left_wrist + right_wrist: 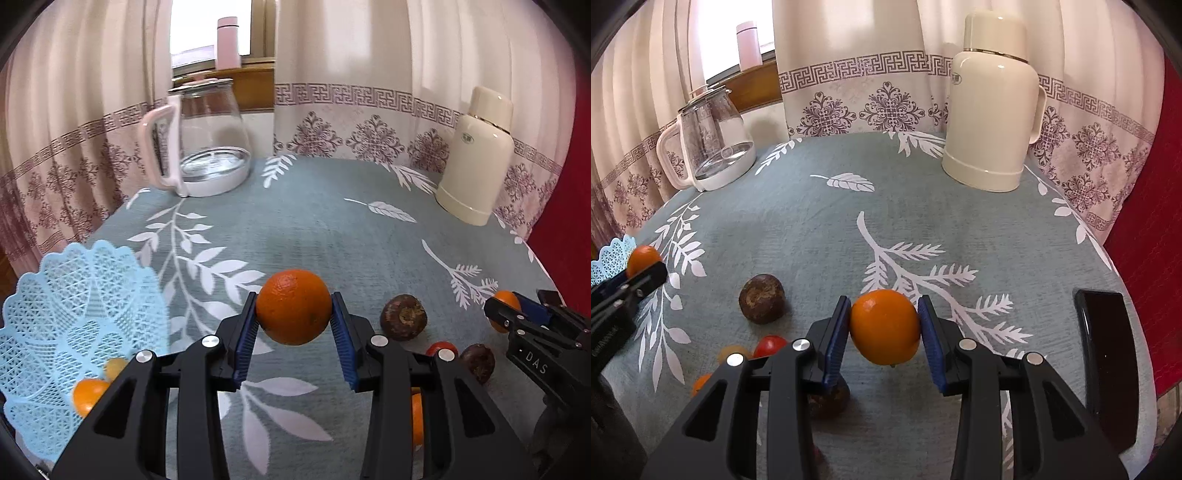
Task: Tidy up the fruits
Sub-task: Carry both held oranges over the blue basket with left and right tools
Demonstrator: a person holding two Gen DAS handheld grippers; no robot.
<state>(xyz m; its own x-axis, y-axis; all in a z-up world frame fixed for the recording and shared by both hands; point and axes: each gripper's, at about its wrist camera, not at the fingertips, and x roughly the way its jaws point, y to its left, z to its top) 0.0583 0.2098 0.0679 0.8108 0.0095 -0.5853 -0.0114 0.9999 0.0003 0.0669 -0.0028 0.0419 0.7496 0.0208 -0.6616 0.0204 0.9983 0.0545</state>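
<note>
Risk, left: the left tool (294, 325) pinches a round orange (293, 306) only at its sides, so the fruit could roll out and drop short of the blue lace basket (55, 306) at nine o'clock.
Risk, right: the right tool (884, 330) could swing into the left one on the way to the basket, or sweep the loose fruit beneath it.
Left tool: closed about halfway, both blue pads pressing the orange, which appears lifted clear of the surface (314, 229).
Basket: holds at least two orange-yellow fruits near its lower rim.
Loose fruit: two brown fruits (404, 316) and a small red one (441, 349) lie at four o'clock of the left tool.
Right tool: closed about halfway on a smaller orange (884, 326), seemingly raised above the surface.
</note>
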